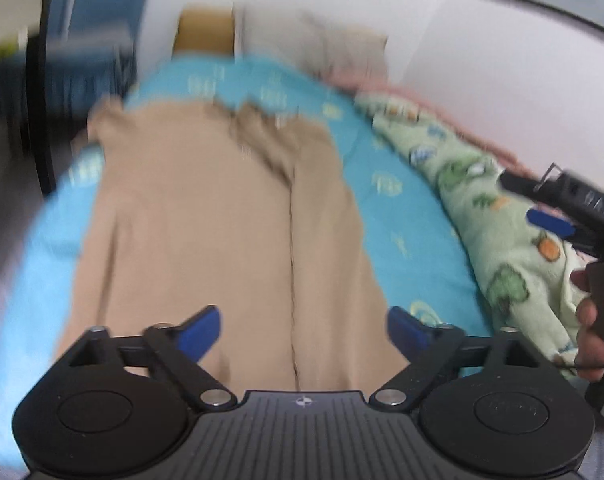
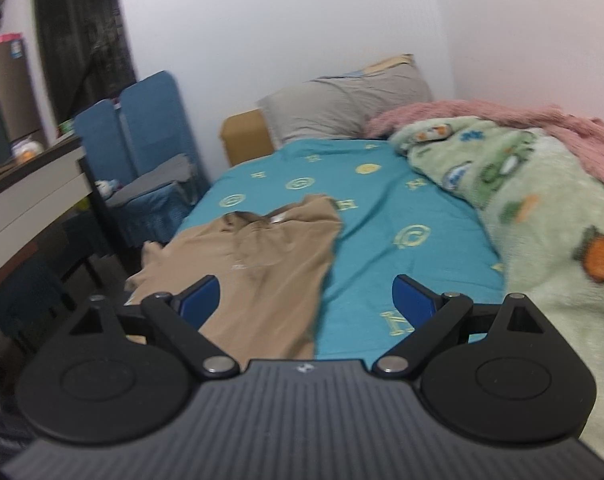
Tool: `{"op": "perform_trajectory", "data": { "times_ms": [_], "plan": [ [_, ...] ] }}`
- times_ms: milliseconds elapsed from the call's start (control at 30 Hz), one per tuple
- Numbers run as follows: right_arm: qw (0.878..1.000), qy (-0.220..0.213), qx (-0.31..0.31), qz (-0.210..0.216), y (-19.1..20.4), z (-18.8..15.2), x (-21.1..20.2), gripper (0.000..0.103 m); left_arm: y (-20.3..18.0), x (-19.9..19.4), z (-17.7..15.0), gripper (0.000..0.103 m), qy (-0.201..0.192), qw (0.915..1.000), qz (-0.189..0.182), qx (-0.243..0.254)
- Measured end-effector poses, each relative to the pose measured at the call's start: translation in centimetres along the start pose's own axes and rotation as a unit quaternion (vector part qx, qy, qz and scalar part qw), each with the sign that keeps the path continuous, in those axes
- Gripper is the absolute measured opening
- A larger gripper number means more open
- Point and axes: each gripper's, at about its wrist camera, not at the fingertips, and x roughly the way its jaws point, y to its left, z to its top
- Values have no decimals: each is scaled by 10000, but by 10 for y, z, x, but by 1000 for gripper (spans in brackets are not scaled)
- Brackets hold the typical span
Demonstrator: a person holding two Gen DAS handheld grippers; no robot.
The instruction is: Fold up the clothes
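A tan shirt (image 1: 206, 216) lies spread on the teal bedsheet (image 1: 401, 216), collar end away from me. My left gripper (image 1: 303, 330) hovers open over the shirt's near hem, nothing between its blue pads. In the right wrist view the same tan shirt (image 2: 258, 264) lies on the left half of the teal bedsheet (image 2: 401, 216). My right gripper (image 2: 305, 300) is open above the shirt's right edge and holds nothing. In the left wrist view the right gripper (image 1: 549, 216) appears at the far right, held by a hand (image 1: 591, 320) over the green blanket.
A green patterned blanket (image 2: 541, 216) and a pink blanket (image 2: 501, 116) are piled along the bed's right side by the wall. A grey pillow (image 2: 341, 108) lies at the head. A blue chair (image 2: 150, 152) and a white desk (image 2: 30, 196) stand left of the bed.
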Motion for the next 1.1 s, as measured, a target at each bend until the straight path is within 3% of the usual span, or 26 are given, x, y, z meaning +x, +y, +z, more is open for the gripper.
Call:
{"op": "perform_trajectory", "data": {
  "times_ms": [67,133,233,300,400,500,633,733,767,833,867,900,1100],
  "plan": [
    [9999,109,33,89,8,-1,0,95,3,-6,10,101,-286,9996,41,-35],
    [9994,165,165,263,14,-2,-1,95,25,4,27,101,-251,9989,-13,-398],
    [9988,277,186,351,20,-7,12,95,87,43,62,101,15,9924,58,-1229],
    [9983,446,220,309,20,-11,28,95,139,72,84,99,21,9821,261,-1865],
    [9968,650,322,346,20,-14,51,95,213,120,108,92,-212,9593,397,-2787],
    [9947,854,422,384,19,-18,73,95,263,161,123,89,-601,9438,719,-3169],
    [9911,1125,557,434,19,-22,102,95,311,210,133,81,-718,9265,1059,-3540],
    [9878,1328,657,471,18,-26,125,95,334,238,138,65,-882,9166,994,-3770],
    [9867,1394,691,477,17,-27,130,95,339,245,141,59,-959,9181,1039,-3703],
    [9842,1523,760,484,15,-30,139,95,346,257,149,38,-1054,9208,1193,-3561],
    [9829,1587,795,487,13,-32,143,95,348,260,151,17,-1056,9214,1232,-3531],
    [9818,1636,837,480,13,-33,147,95,349,262,153,4,-1054,9219,1265,-3506],
    [9805,1637,970,489,13,-30,149,95,305,244,185,4,-1383,9474,1899,-2171]
  ]
}}
